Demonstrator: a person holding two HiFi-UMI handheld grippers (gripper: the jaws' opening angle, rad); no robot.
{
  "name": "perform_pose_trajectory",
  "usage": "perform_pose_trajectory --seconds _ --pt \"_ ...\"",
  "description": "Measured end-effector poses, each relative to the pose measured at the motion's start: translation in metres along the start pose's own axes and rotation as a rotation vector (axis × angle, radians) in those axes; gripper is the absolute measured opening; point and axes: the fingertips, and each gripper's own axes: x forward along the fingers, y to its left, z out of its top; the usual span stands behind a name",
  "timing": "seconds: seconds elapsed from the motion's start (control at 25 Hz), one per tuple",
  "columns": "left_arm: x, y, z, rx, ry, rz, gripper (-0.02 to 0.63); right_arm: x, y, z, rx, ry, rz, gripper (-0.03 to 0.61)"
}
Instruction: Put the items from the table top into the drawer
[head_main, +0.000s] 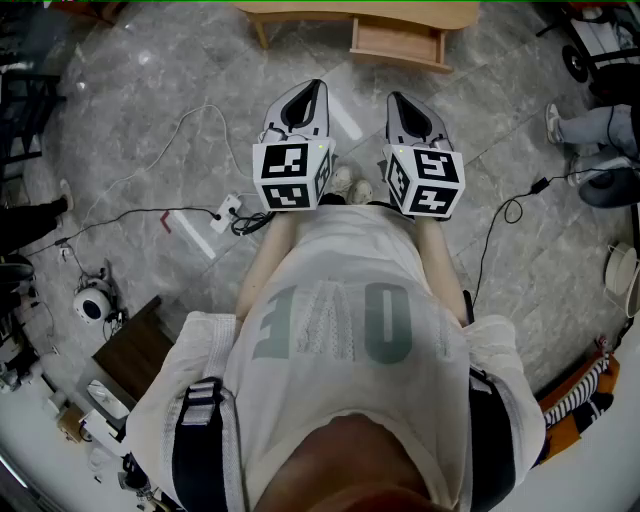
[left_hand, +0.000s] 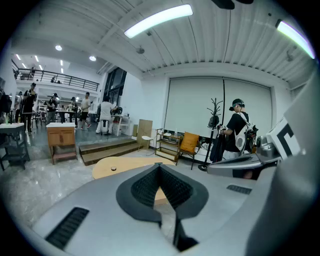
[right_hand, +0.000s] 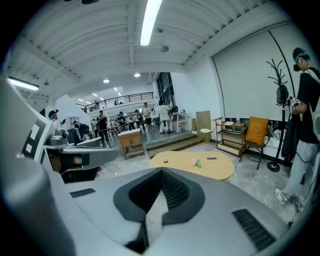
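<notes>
Our left gripper (head_main: 306, 92) and right gripper (head_main: 404, 103) are both closed on nothing. Ahead and well apart stands the pale wooden oval table (right_hand: 222, 171). Its small green item (right_hand: 197, 163) and the open wooden drawer (head_main: 398, 42) lie, we judge, more on the right gripper's side.

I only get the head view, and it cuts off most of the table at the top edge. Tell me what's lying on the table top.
Observer: The right gripper view shows three small things on the wooden table: a dark round piece, a green and white item and a flat dark item.
Operator: Are the left gripper's jaws on anything?
Observer: No. In its own view, the left gripper has its jaws shut with nothing between them.
Operator: And the right?
Observer: The right gripper is also shut and empty.
</notes>
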Motion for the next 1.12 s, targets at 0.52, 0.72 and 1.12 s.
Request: perform_pose_trajectory --seconds 0.52,0.72,1.12 --pt "0.017 0.024 0.012 -0.036 -0.037 -0.047 0.007 0.021 0.009 0.017 -0.023 -0.028 -0.018 0.005" --pt "0.03 0.046 0.018 -0.054 -0.058 -0.053 0.006 0.033 -0.001 0.032 -0.006 -0.074 -0.055 0.005" --pt "0.088 0.066 0.033 -0.054 -0.059 -0.038 0.006 0.066 -0.041 0.065 -0.045 -0.127 -0.111 0.005"
